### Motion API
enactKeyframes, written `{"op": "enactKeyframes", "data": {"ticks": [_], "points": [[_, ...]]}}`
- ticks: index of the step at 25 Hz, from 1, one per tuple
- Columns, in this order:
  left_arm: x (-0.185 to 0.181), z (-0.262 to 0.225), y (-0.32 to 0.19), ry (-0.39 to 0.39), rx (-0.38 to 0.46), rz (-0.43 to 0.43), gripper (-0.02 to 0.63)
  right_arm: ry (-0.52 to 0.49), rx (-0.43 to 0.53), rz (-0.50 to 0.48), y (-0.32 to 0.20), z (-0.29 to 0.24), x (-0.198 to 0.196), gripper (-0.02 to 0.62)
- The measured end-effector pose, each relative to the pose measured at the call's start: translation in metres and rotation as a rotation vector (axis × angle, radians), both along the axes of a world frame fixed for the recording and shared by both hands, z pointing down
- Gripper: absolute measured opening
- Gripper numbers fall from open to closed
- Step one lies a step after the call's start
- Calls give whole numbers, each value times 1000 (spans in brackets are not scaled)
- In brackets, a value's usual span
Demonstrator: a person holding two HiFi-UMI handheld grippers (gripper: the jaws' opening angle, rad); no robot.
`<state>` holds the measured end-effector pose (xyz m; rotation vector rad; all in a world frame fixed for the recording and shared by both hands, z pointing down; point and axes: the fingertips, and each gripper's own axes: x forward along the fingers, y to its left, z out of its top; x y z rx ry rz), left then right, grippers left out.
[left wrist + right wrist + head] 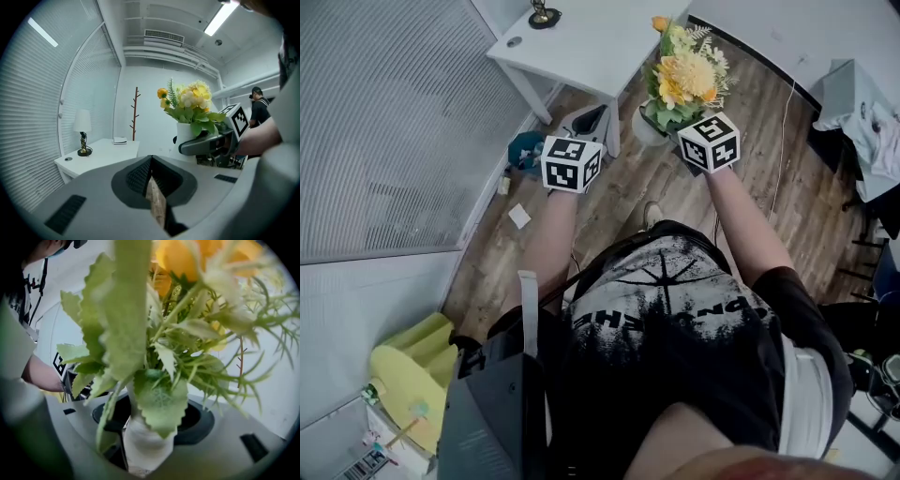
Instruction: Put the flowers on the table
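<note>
The right gripper [140,451] has its jaws closed on the narrow lower part of the white vase [146,439], low down, probably so that the leaves and blooms of the flowers [187,268] stand free above the grip and the vase stays upright while it is carried. The left gripper [152,190] carries nothing: its jaws are pressed together with only a thin seam between them, and it is held beside the other one, seemingly just out of the way. The flowers are not yet down; from the head view they hang over the wooden floor [619,202], near the front corner of the white table [581,42], which looks like the place they are being taken to. The head view alone gives that layout from above. The right gripper view is filled with foliage and shows nothing of the table, but it alone shows the jaws against the vase on both sides. The left gripper view gives what both others lack: the vase side-on and upright in the air, the tabletop lower and off to the left with a lamp [83,132] at its far end, and a person [258,108] standing in the background
</note>
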<state>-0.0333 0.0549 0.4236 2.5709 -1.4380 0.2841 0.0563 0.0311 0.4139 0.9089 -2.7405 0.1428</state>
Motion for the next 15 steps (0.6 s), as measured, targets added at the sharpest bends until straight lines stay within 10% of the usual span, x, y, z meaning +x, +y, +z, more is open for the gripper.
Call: {"op": "enactKeyframes", "data": {"ticks": [15], "points": [[25,3,-115,22,-11,-121,12,9,-13,-105,-125,5,28,272]]}}
